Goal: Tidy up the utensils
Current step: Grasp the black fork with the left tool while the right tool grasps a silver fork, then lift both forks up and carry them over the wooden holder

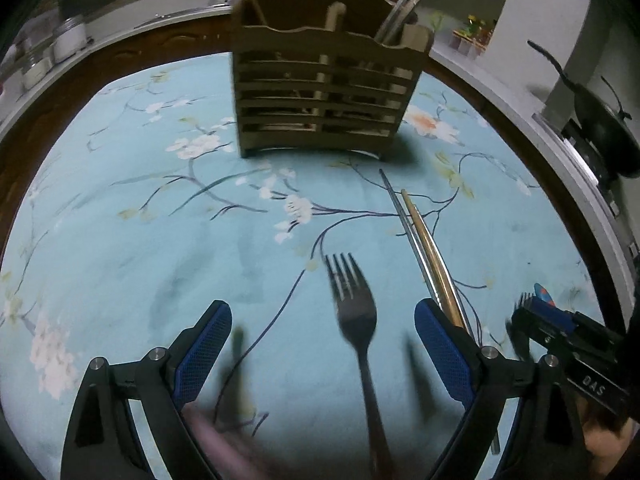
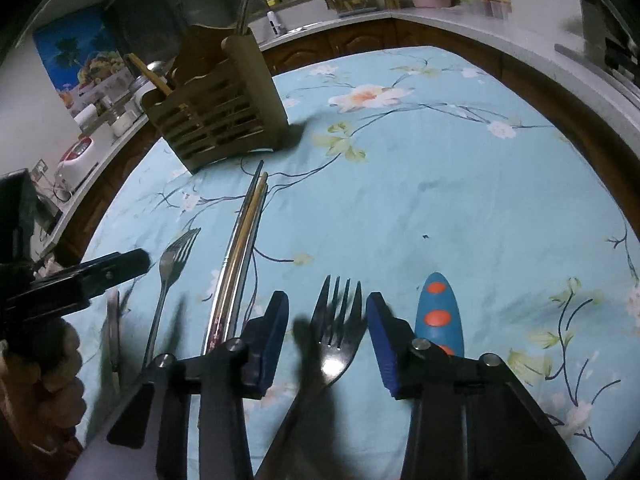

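Note:
A slatted wooden utensil caddy (image 1: 326, 92) stands at the far side of the blue floral cloth, with metal chopsticks and a wooden stick in it; it also shows in the right wrist view (image 2: 218, 114). My left gripper (image 1: 322, 320) is open above a fork (image 1: 356, 320) that lies between its jaws. Metal and gold chopsticks (image 1: 424, 248) lie by its right finger. My right gripper (image 2: 326, 312) is open around a second fork (image 2: 336, 328). The first fork (image 2: 172, 264) and the chopsticks (image 2: 240, 252) lie to its left.
A blue object with orange dots (image 2: 438, 312) lies right of my right gripper. A thin pinkish utensil (image 2: 114, 328) lies at the far left. A black wok (image 1: 600, 128) sits on the counter at right. Jars (image 1: 68, 40) stand on the left counter.

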`<state>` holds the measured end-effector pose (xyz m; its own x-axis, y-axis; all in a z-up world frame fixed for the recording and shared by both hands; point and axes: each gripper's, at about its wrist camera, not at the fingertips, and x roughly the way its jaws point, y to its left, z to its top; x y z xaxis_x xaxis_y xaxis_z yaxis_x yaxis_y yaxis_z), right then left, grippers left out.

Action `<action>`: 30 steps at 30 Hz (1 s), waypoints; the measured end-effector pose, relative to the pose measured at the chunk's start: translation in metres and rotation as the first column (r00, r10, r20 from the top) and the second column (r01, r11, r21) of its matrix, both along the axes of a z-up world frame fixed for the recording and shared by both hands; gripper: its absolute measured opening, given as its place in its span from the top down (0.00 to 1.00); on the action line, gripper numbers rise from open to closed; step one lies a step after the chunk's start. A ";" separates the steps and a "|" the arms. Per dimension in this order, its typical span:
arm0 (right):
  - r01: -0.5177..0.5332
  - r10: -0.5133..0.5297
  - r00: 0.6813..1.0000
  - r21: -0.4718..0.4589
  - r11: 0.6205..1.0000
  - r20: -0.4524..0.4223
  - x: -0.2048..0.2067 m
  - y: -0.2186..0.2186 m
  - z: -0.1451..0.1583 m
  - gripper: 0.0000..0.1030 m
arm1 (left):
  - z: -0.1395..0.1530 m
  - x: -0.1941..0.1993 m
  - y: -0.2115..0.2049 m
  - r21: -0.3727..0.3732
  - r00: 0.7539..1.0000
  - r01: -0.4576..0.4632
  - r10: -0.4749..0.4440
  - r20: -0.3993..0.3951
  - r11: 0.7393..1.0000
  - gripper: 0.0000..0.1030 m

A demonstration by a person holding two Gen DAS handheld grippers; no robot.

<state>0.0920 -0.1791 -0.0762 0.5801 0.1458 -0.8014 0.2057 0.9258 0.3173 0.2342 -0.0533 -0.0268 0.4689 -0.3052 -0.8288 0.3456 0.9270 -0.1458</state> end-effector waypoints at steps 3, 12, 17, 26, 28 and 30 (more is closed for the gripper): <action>-0.003 0.003 1.000 0.006 1.000 0.000 0.001 -0.001 0.000 0.61 | -0.007 0.010 -0.012 0.009 1.000 0.018 -0.018 -0.022 1.000 0.21; -0.003 0.002 1.000 0.043 0.999 0.001 0.003 -0.008 -0.002 0.80 | -0.020 0.025 -0.020 0.010 0.998 0.046 -0.045 -0.039 0.999 0.74; -0.022 0.019 0.999 0.063 0.998 0.038 0.004 -0.005 0.004 0.93 | -0.018 0.026 -0.007 -0.052 0.997 0.039 -0.042 -0.065 0.998 0.77; -0.062 0.056 0.995 0.073 0.995 0.082 0.003 0.005 0.016 0.97 | 0.002 0.005 0.023 -0.119 0.999 0.020 -0.025 -0.042 0.993 0.80; -0.065 0.058 0.994 0.075 0.995 0.092 0.002 0.005 0.020 0.97 | 0.009 0.000 0.030 -0.128 1.000 0.010 -0.014 -0.027 0.992 0.80; -0.068 0.059 0.992 0.076 0.995 0.109 0.000 0.005 0.026 0.97 | 0.017 -0.008 0.038 -0.147 1.000 0.001 -0.003 -0.015 0.989 0.80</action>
